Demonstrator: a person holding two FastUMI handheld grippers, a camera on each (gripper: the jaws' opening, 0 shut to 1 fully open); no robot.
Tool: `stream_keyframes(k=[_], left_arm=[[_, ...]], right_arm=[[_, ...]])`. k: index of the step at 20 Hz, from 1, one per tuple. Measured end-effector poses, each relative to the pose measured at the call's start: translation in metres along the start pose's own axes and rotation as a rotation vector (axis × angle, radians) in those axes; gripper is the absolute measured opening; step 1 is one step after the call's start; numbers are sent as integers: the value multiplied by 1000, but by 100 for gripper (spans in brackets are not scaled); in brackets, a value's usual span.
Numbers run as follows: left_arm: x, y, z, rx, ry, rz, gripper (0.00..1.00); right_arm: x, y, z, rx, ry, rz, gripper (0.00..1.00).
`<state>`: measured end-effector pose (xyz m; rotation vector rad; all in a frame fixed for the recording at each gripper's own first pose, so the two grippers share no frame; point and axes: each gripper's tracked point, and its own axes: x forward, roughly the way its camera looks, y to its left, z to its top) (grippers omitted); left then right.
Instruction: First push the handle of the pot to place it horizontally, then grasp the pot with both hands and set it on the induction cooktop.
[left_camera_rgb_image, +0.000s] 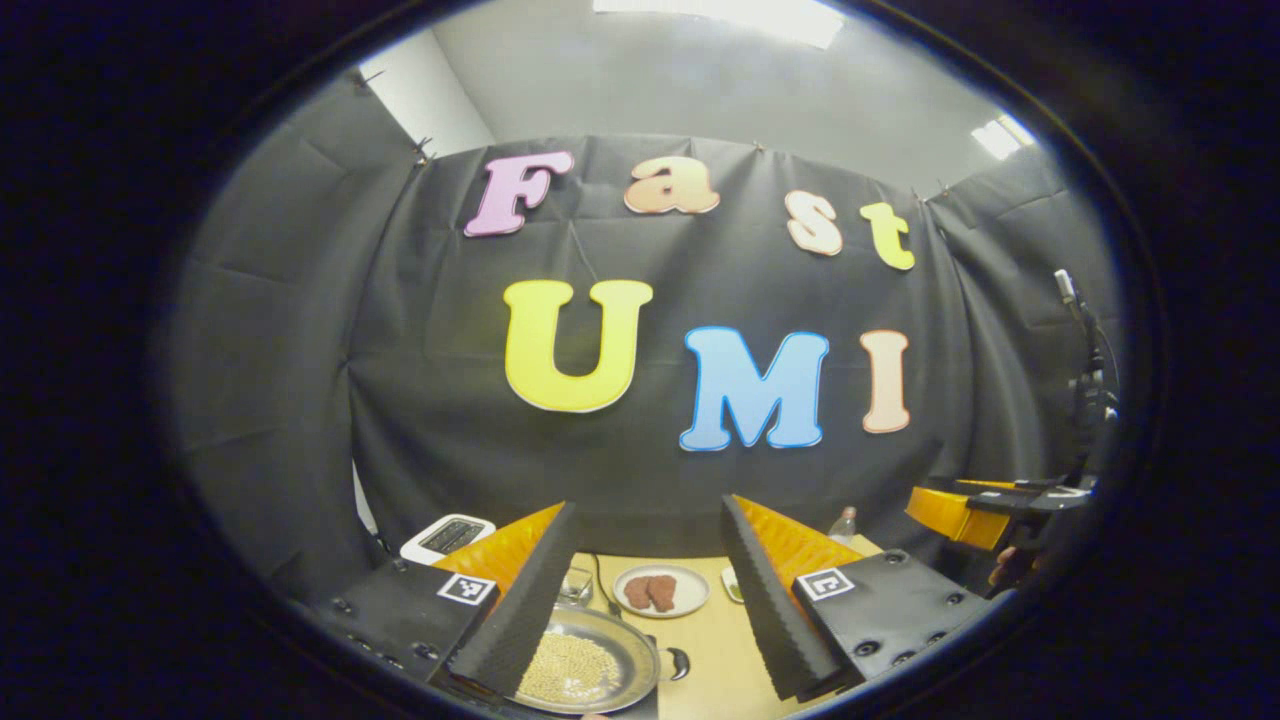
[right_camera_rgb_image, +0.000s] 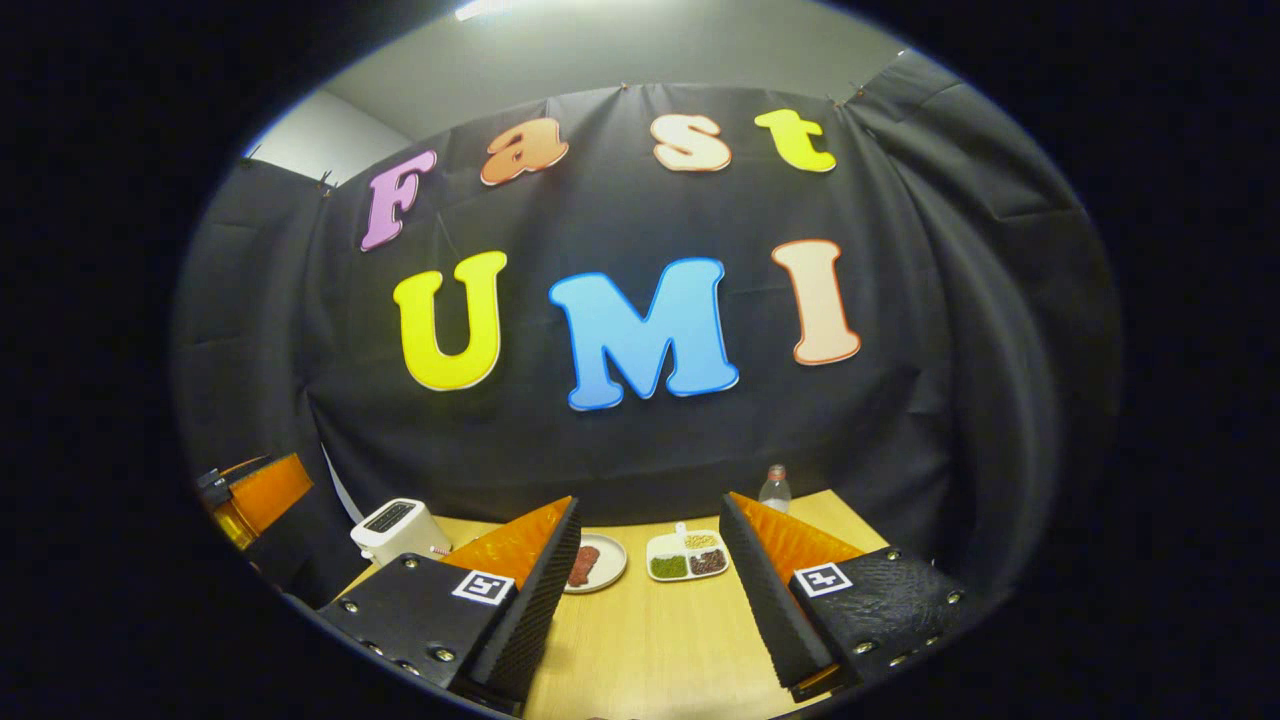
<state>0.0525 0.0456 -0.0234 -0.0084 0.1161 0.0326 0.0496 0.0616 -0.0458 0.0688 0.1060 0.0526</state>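
Observation:
In the left gripper view a shallow steel pot (left_camera_rgb_image: 585, 662) holding pale yellow grains sits on the wooden table (left_camera_rgb_image: 715, 650) at the bottom, partly behind my left finger. A dark handle stub (left_camera_rgb_image: 678, 663) sticks out on its right side. My left gripper (left_camera_rgb_image: 649, 503) hovers above and just behind the pot, open, with nothing between its fingers. My right gripper (right_camera_rgb_image: 649, 498) is also open and empty over bare table (right_camera_rgb_image: 650, 640). It shows farther off at the right edge as well, as the right gripper (left_camera_rgb_image: 985, 510) held by a hand.
A plate of brown meat pieces (left_camera_rgb_image: 660, 590) lies beyond the pot, with a white toaster (left_camera_rgb_image: 448, 537) at the back left and a bottle (left_camera_rgb_image: 843, 522) at the back right. A divided dish (right_camera_rgb_image: 687, 558) of beans sits mid-table. The left gripper (right_camera_rgb_image: 255, 495) hangs at the left edge.

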Motion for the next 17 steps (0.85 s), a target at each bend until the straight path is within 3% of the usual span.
stream_keyframes(k=[3, 8, 9, 12, 13, 14, 15, 17], left_arm=[[-21, -53, 26, 7, -28, -10, 98], [-52, -106, 32, 43, -28, -12, 94], [-57, -112, 32, 39, -25, -7, 98], [-73, -124, 30, 23, -27, 4, 89], [-76, -125, 31, 17, -28, 2, 98], [-77, -126, 33, 10, -30, -2, 90], [-78, -126, 36, 4, -34, -8, 89], [-75, -123, 39, -5, -46, -18, 98]], right_arm=[[-31, -26, 29, 8, -18, 25, 87], [-44, -75, 44, -36, -53, 42, 87], [-48, -77, 44, -29, -51, 49, 87], [-55, -84, 44, -8, -35, 66, 87], [-57, -86, 45, -11, -27, 61, 87], [-60, -89, 46, -16, -25, 54, 87], [-64, -89, 49, -15, -28, 47, 87], [-69, -89, 58, -8, -41, 19, 87]])
